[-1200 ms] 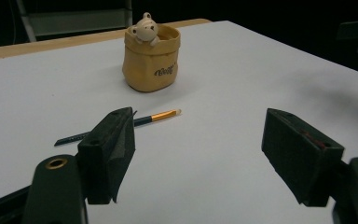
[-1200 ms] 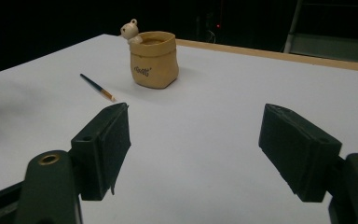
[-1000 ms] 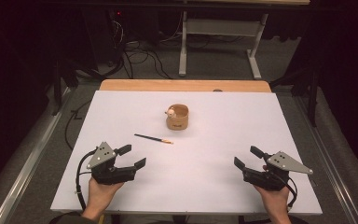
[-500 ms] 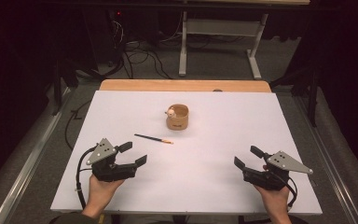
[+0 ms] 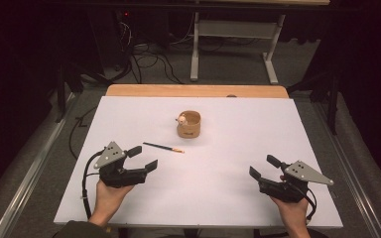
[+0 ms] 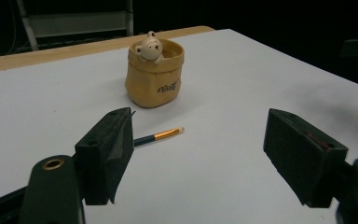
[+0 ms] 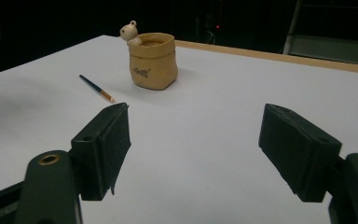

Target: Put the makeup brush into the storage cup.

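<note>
Almost nothing changes across the last second: in the high view the left gripper (image 5: 143, 158) sits at about 8 o'clock on the white surface (image 5: 228, 163) and the right gripper (image 5: 262, 167) at about 4 o'clock, each in nearly the same spot as a second ago, the left one perhaps a touch nearer the middle. Both grippers have their jaws spread wide and empty, which the left gripper view (image 6: 198, 154) and the right gripper view (image 7: 193, 149) confirm, with bare surface between the pads. The paintbrush (image 5: 163, 147) lies flat where it lay before, at roughly 10 o'clock from the middle of the surface, its orange ferrule and pale tip pointing toward 3 o'clock and its dark handle toward 9 o'clock. It rests just ahead of the left gripper's jaws, apart from them. The tan bear pot (image 5: 189, 124), a sack-shaped holder with a small bear figure on its rim, stands upright at 12 o'clock, near the brush tip but not touching it. The stillness suggests the work has not begun; the likely first step is the left gripper reaching for the brush, probably to stand it in the pot.
</note>
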